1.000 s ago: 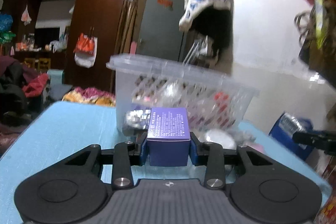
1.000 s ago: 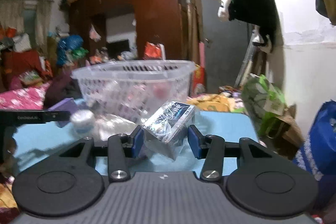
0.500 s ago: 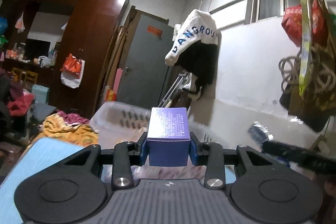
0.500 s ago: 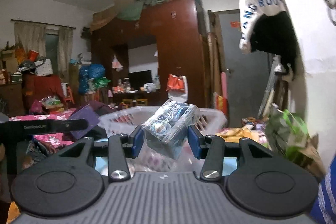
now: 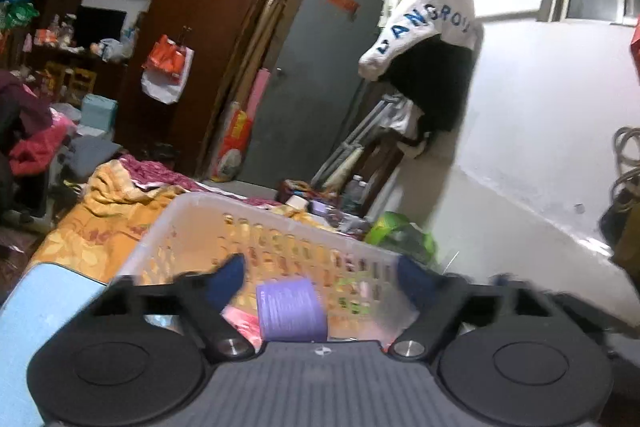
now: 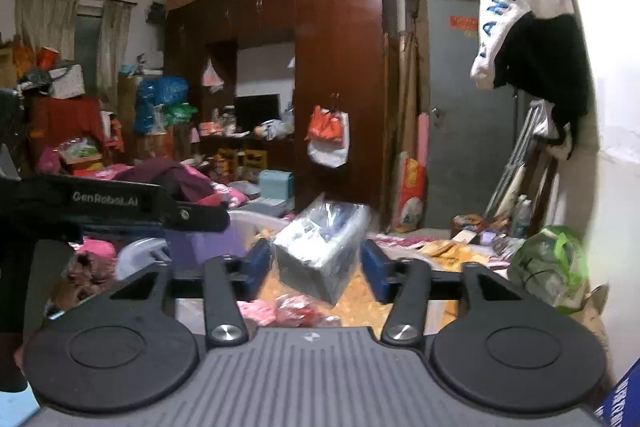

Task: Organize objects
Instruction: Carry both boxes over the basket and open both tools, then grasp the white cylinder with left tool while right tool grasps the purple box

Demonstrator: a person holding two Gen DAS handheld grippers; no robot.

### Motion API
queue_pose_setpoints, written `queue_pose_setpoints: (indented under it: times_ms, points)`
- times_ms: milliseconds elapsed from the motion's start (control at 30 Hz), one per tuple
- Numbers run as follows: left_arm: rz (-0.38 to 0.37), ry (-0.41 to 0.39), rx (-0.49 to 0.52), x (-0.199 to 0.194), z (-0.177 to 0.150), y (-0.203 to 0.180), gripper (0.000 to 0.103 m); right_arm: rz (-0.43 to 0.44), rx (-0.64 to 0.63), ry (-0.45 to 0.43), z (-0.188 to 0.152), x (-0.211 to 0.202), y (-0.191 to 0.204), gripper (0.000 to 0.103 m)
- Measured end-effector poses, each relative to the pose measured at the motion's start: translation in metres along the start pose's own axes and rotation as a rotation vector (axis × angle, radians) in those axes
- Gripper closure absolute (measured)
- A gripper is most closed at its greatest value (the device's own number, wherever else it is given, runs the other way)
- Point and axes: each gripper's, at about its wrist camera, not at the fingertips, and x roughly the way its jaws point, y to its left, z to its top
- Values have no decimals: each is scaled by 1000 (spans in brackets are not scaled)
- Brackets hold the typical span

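Observation:
My left gripper [image 5: 320, 277] is open over the clear plastic basket [image 5: 160, 227]. The purple box [image 5: 291, 311] is loose between the spread jaws, blurred, dropping into the basket. My right gripper [image 6: 316, 261] is shut on a clear-wrapped silver packet [image 6: 320, 247] and holds it above the basket's contents. The left gripper shows as a black bar in the right wrist view [image 6: 120, 205], with the purple box [image 6: 204, 247] below it.
The basket stands on a light blue table [image 5: 36, 307]. Pink and red packets [image 6: 280, 309] lie in the basket. An orange blanket [image 5: 108, 211] lies beyond it. A green bag [image 6: 552, 267] sits by the white wall on the right.
My left gripper has opened and let go of the purple box over the basket. Both grippers moved forward over the basket; the right one still holds the packet.

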Motion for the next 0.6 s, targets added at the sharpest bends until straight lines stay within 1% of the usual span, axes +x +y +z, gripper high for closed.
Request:
queue_pose_setpoints:
  times_ms: [33,67,100,167,200,233,333,367,433,500,600]
  points:
    - [11,-2,20,-7,-1,0,13,-24,-7,-14,-2,-7,2,14]
    - [12,-15,46,-17,-5,0,13,-31,-14,-32,-5,-15,4,3]
    - [14,-68,75,-36,-12,0,13,-27,-20,-43,-6,-23,5,0]
    - [34,-160,107,-70,-32,0,13,-21,-33,-52,-17,-47,10,0]
    - [26,-176,130,-87,-48,1,13,-14,-32,-43,-27,-60,11,0]
    - [-2,-181,150,-101,-64,2,13,-5,-24,-22,-34,-66,11,0]
    - [-54,-137,200,-115,-101,1,12,45,14,51,-68,-79,6,0]
    - [-63,-112,204,-115,-110,1,12,55,37,81,-78,-80,3,0]
    - [-87,-63,191,-109,-121,2,12,114,77,129,-94,-79,0,0]
    - [-81,-41,192,-103,-127,4,13,132,85,161,-99,-72,-3,0]
    - [-54,-4,228,-91,-132,3,13,152,109,201,-105,-63,-7,0]
